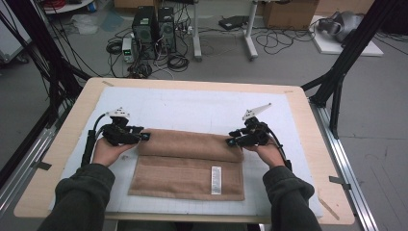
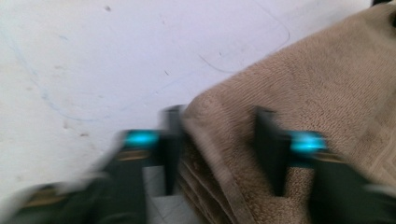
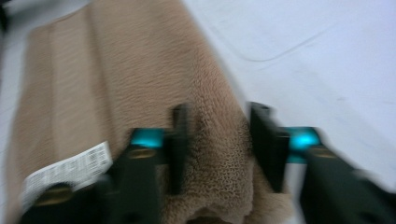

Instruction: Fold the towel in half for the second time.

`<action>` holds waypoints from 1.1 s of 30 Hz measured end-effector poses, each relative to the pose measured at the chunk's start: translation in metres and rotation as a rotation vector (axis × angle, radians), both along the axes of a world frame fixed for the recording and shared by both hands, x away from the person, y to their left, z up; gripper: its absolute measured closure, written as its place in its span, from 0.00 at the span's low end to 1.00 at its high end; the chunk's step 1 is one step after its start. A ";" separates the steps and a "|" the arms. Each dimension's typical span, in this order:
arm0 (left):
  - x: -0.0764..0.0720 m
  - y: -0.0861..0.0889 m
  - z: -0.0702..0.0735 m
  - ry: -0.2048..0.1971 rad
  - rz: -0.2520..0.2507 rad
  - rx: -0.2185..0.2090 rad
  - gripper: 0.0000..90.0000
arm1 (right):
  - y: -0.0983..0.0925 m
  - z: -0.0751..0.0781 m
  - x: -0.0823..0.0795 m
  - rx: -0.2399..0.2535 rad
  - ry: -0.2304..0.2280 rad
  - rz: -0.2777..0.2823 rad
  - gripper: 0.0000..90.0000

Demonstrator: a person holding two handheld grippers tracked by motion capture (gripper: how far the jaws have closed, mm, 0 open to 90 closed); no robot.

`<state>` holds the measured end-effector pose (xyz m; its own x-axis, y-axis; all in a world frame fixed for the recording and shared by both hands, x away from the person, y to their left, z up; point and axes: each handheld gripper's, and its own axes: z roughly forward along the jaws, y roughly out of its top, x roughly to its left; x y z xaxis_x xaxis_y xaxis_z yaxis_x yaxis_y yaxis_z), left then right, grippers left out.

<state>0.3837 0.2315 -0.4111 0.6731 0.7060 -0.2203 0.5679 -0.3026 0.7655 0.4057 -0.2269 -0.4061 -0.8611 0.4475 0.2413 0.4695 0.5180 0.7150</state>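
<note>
Tan towel (image 1: 187, 166) folded on white mat (image 1: 202, 108), label (image 1: 216, 180) near right edge. Left gripper (image 1: 143, 137) and right gripper (image 1: 232, 141) at the fold's two ends, jaws parted around thick cloth, squeeze unclear. Computer towers (image 1: 154, 31) and cables (image 1: 281, 38) on floor beyond table (image 1: 72, 120)

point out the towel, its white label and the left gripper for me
brown towel (image 1: 183, 166), high view, flat middle.
white label (image 1: 216, 180), high view, label's centre.
left gripper (image 1: 145, 136), high view, between its jaw tips.

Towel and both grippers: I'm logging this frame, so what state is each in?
towel: folded, far edge doubled over and lifted, white label facing up.
left gripper: jaws around the towel's left far corner, gap visible.
right gripper: jaws around the towel's right far corner, gap visible.
</note>
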 end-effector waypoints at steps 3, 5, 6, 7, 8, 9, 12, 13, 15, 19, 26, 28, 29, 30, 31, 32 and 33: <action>-0.006 -0.002 0.003 -0.018 -0.037 0.032 0.91 | 0.003 0.003 -0.004 0.005 0.000 0.056 0.89; -0.014 0.001 0.009 -0.046 -0.042 0.036 0.93 | 0.002 0.009 -0.008 0.016 -0.018 0.069 0.91; -0.019 0.003 0.013 -0.058 -0.042 0.031 0.93 | 0.002 0.013 -0.012 0.012 -0.031 0.062 0.91; -0.026 0.005 0.017 -0.073 -0.049 0.030 0.93 | 0.000 0.017 -0.016 0.016 -0.036 0.066 0.91; -0.034 0.007 0.021 -0.085 -0.064 0.041 0.92 | -0.001 0.022 -0.021 0.023 -0.044 0.073 0.91; -0.044 0.008 0.025 -0.103 -0.074 0.039 0.92 | -0.001 0.026 -0.027 0.022 -0.063 0.076 0.90; -0.075 0.014 0.030 -0.126 -0.114 0.029 0.89 | -0.001 0.040 -0.057 0.030 -0.086 0.140 0.84; -0.083 0.017 0.031 -0.124 -0.118 0.033 0.82 | -0.002 0.042 -0.068 0.039 -0.099 0.150 0.81; -0.095 0.021 0.033 -0.126 -0.138 0.032 0.71 | -0.007 0.046 -0.084 0.074 -0.115 0.156 0.75; -0.102 0.022 0.033 -0.123 -0.138 0.048 0.64 | -0.013 0.042 -0.095 0.052 -0.122 0.129 0.74; -0.103 0.007 0.007 -0.085 -0.166 0.068 0.63 | -0.003 0.014 -0.097 -0.057 -0.099 0.165 0.71; -0.105 0.001 0.000 -0.083 -0.177 0.102 0.65 | -0.003 0.006 -0.101 -0.066 -0.092 0.178 0.71; -0.107 0.000 -0.003 -0.078 -0.185 0.098 0.66 | -0.003 0.002 -0.103 -0.073 -0.087 0.173 0.71; -0.108 -0.002 -0.005 -0.072 -0.194 0.102 0.67 | -0.004 -0.002 -0.104 -0.081 -0.087 0.176 0.71; -0.110 -0.004 -0.008 -0.067 -0.199 0.113 0.68 | -0.005 -0.006 -0.106 -0.084 -0.076 0.174 0.70; -0.112 -0.005 -0.012 -0.063 -0.212 0.128 0.68 | -0.005 -0.011 -0.107 -0.084 -0.071 0.173 0.70; -0.114 -0.007 -0.016 -0.061 -0.218 0.150 0.68 | -0.004 -0.015 -0.108 -0.094 -0.069 0.174 0.69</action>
